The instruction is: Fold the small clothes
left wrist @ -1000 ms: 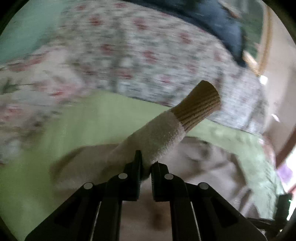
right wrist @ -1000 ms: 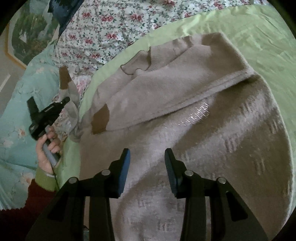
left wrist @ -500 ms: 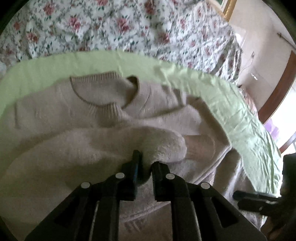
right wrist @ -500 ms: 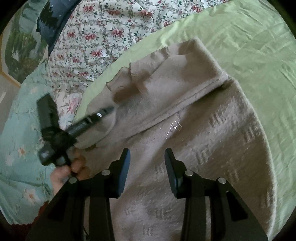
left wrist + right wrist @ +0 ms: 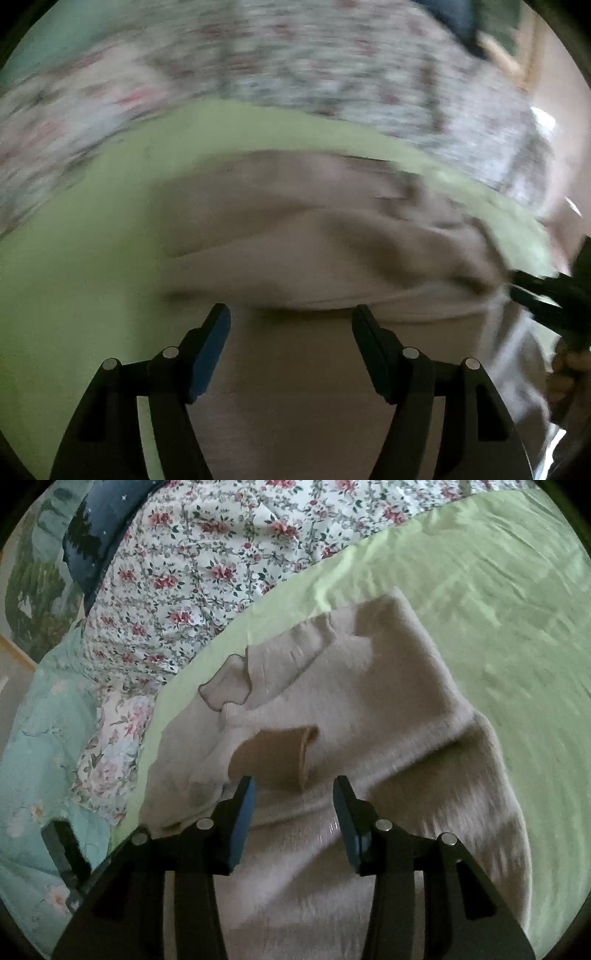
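Beige knitted sweater [image 5: 369,746] on green sheet [image 5: 498,602] | left tongs [image 5: 291,325] apart, empty | right tongs [image 5: 293,794] apart, empty | risk: folded brown-cuffed sleeve [image 5: 280,753] may slide, knit being loose

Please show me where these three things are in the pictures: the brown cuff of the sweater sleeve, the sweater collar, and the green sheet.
brown cuff [image 5: 275,757]: right wrist view, middle of the ribbed sleeve end.
sweater collar [image 5: 225,686]: right wrist view, on the neck opening.
green sheet [image 5: 498,602]: right wrist view, bare part beside the sweater.
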`<state>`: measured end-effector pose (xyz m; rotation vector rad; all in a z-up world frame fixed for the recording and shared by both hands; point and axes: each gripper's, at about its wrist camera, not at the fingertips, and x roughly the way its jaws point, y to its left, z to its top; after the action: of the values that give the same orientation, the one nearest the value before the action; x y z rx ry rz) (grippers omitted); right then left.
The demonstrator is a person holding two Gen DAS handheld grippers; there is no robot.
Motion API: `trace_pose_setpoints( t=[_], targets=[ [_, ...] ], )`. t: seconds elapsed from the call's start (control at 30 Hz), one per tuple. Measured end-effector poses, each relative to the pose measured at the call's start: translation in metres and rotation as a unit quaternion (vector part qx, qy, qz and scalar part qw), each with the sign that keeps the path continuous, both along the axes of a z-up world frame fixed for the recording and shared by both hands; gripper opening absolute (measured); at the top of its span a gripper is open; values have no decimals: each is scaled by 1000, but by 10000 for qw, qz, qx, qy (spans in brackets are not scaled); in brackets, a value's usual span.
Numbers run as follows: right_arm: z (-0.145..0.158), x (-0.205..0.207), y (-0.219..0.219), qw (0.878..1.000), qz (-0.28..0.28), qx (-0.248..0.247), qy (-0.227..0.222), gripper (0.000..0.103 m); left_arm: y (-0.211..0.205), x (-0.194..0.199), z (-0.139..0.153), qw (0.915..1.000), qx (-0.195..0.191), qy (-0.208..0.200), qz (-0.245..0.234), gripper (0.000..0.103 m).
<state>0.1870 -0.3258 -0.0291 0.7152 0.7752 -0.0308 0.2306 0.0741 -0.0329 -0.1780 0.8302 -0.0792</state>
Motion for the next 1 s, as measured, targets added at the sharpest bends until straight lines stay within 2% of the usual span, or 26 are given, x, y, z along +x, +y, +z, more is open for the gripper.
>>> trace_pose_setpoints(
  t=[0.13, 0.23, 0.27, 0.3, 0.33, 0.47, 0.5, 0.57, 0.63, 0.8, 0.87, 1.0],
  targets=[
    [-11, 30, 5, 9998, 162, -6, 142, 46, 53, 8, -28, 9967, -108, 370, 717, 68],
    [-21, 49, 13, 9990, 392, 4, 218, 46, 60, 17, -33, 9964, -197, 395, 726, 67],
    [-21, 54, 17, 9985, 493, -28, 228, 34, 58, 21, -32, 9968, -155, 387, 679, 67],
    [-16, 56, 21, 9982, 565, -116, 193, 5, 55, 26, -32, 9972, -90, 391, 625, 67],
    [-10, 56, 23, 9978, 648, -123, 112, 6, 53, 29, -32, 9973, -35, 385, 624, 67],
    [41, 35, 13, 9959, 641, -121, -631, 5, 48, 29, -34, 9973, 77, 335, 653, 46],
    [53, 28, 4, 9960, 530, -104, -718, 5, 46, 28, -32, 9972, 62, 332, 669, 39],
    [63, 19, -13, 9966, 351, -84, -744, 5, 44, 21, -29, 9973, -56, 308, 659, 32],
    [59, 15, -32, 9986, 157, -190, -471, 5, 42, 16, -28, 9975, -66, 271, 656, 32],
    [13, 27, -44, 9992, 26, -243, 327, 5, 52, 13, -31, 9954, -369, 310, 828, 29],
    [3, 31, -39, 9988, 63, -293, 389, 5, 60, 10, -29, 9940, -557, 246, 914, 29],
    [-1, 32, -39, 9992, -52, -235, 331, 5, 78, 9, -40, 9869, -1202, 322, 1023, 30]
  ],
)
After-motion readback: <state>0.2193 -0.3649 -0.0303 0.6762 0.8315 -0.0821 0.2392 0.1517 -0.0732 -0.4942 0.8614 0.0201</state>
